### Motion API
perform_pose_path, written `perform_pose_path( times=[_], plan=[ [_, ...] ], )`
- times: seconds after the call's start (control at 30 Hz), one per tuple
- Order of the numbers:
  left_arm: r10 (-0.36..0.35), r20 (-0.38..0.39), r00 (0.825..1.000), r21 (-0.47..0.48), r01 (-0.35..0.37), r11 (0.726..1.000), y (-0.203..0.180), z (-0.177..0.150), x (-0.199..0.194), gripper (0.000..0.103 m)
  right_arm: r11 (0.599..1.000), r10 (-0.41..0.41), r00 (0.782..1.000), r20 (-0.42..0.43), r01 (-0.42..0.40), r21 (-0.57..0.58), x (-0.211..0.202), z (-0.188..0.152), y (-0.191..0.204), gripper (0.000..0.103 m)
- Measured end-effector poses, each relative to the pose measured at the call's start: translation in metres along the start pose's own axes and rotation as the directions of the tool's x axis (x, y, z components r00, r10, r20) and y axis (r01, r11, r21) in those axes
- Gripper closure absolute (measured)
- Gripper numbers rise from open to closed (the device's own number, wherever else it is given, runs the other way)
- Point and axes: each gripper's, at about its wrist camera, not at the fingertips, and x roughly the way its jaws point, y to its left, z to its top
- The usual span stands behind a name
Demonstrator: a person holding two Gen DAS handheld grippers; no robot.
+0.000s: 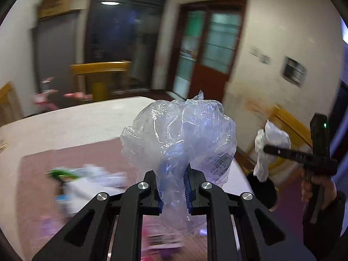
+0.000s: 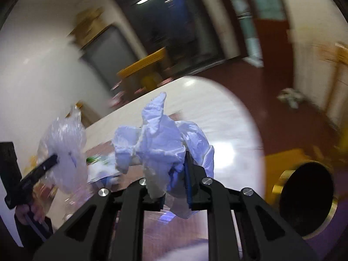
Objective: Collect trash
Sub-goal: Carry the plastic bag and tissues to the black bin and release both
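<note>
My left gripper is shut on a crumpled clear plastic bag with a barcode label, held up above the table. My right gripper is shut on a crumpled white paper tissue, also held in the air. Each gripper shows in the other view: the right one with its tissue at the right of the left wrist view, the left one with its bag at the left of the right wrist view. A round bin with a black opening and gold rim stands on the floor at the lower right.
A white table with a pinkish mat holds blurred wrappers and packets. Yellow wooden furniture stands behind it. A red-brown door and dark red floor lie to the right. More litter lies on the floor.
</note>
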Motion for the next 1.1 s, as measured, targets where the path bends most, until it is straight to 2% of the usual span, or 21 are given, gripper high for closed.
perform_pose_path(
  times=[0.1,0.17,0.23,0.3,0.5,0.53,0.57,0.6,0.63,0.67,0.77,0.8,0.87,0.97,1.0,1.07,1.1],
  plan=[
    [-0.093,-0.039,0.995,0.063,0.095,0.993,-0.052,0.001,0.036,0.089,0.988,-0.123,0.992,0.036,0.118,0.103,-0.034,-0.012,-0.063,0.088],
    [-0.151,-0.067,0.986,0.090,0.157,0.984,-0.085,-0.001,0.057,0.089,0.965,-0.212,0.977,0.022,0.205,0.163,-0.043,-0.024,-0.099,0.088],
    [-0.196,-0.097,0.976,0.109,0.206,0.972,-0.111,-0.003,0.077,0.089,0.929,-0.306,0.952,-0.015,0.302,0.214,-0.046,-0.040,-0.137,0.088],
    [-0.228,-0.122,0.966,0.130,0.243,0.961,-0.137,-0.006,0.090,0.089,0.907,-0.340,0.939,-0.050,0.341,0.247,-0.040,-0.052,-0.161,0.088],
    [-0.277,-0.185,0.943,0.161,0.307,0.938,-0.177,-0.015,0.126,0.089,0.809,-0.430,0.865,-0.258,0.496,0.316,0.027,-0.107,-0.248,0.086],
    [-0.285,-0.202,0.937,0.165,0.319,0.933,-0.183,-0.017,0.134,0.089,0.793,-0.438,0.853,-0.286,0.516,0.323,0.035,-0.115,-0.259,0.082],
    [-0.288,-0.214,0.933,0.170,0.326,0.930,-0.188,-0.021,0.140,0.089,0.774,-0.446,0.835,-0.321,0.540,0.330,0.045,-0.124,-0.271,0.071],
    [-0.290,-0.231,0.929,0.181,0.334,0.925,-0.198,-0.024,0.150,0.089,0.761,-0.450,0.825,-0.343,0.555,0.336,0.050,-0.130,-0.280,0.045],
    [-0.293,-0.244,0.924,0.187,0.342,0.921,-0.204,-0.029,0.158,0.089,0.742,-0.453,0.817,-0.356,0.567,0.358,0.052,-0.137,-0.290,0.033],
    [-0.296,-0.254,0.921,0.190,0.348,0.918,-0.213,-0.032,0.166,0.089,0.727,-0.458,0.813,-0.359,0.575,0.375,0.052,-0.139,-0.295,0.027],
    [-0.312,-0.297,0.902,0.196,0.377,0.905,-0.239,-0.042,0.194,0.089,0.688,-0.479,0.816,-0.324,0.578,0.438,0.034,-0.152,-0.298,0.021],
    [-0.316,-0.312,0.896,0.196,0.386,0.901,-0.245,-0.046,0.203,0.089,0.673,-0.494,0.811,-0.315,0.585,0.452,0.026,-0.155,-0.299,0.021],
    [-0.296,-0.332,0.896,0.219,0.379,0.899,-0.266,-0.054,0.227,0.089,0.647,-0.527,0.798,-0.293,0.600,0.471,0.008,-0.159,-0.293,0.021],
    [-0.282,-0.401,0.872,0.221,0.390,0.894,-0.294,-0.068,0.265,0.089,0.585,-0.602,0.754,-0.263,0.641,0.497,-0.026,-0.168,-0.290,0.021],
    [-0.278,-0.430,0.859,0.218,0.397,0.892,-0.306,-0.075,0.280,0.089,0.557,-0.626,0.737,-0.257,0.652,0.514,-0.040,-0.171,-0.290,0.021],
    [-0.271,-0.457,0.847,0.219,0.403,0.889,-0.323,-0.086,0.299,0.089,0.525,-0.648,0.723,-0.239,0.652,0.548,-0.058,-0.173,-0.291,0.021],
    [-0.256,-0.466,0.847,0.230,0.395,0.889,-0.334,-0.096,0.310,0.086,0.514,-0.657,0.718,-0.230,0.650,0.561,-0.067,-0.175,-0.291,0.021]
  ],
)
